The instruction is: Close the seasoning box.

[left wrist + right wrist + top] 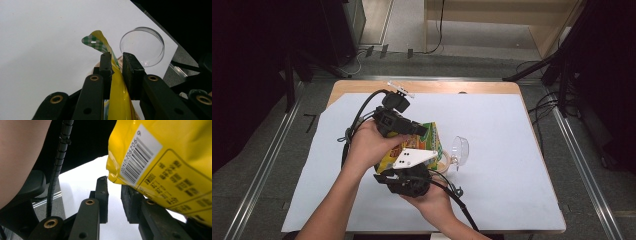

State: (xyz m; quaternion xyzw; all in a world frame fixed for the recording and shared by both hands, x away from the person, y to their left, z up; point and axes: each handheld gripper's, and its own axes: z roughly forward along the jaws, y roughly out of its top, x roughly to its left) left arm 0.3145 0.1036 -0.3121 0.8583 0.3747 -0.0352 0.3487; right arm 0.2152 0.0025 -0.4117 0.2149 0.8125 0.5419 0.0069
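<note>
Pale blue sheeting (512, 165) covers the wooden table, and above its middle hangs a glossy yellow plastic snack bag (117, 97) with a green-checked top corner. The left gripper (116, 64) is clamped on the bag's upper edge, while the right gripper (114, 195) sits under its barcoded lower corner, jaws slightly apart with nothing between them. Just beside the bag lies a clear round plastic dish (142, 46), tipped on its side

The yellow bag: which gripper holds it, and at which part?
The left gripper clamps the yellow bag near its top edge. The right gripper stands slightly open beneath the bag's corner, gripping nothing.
</note>
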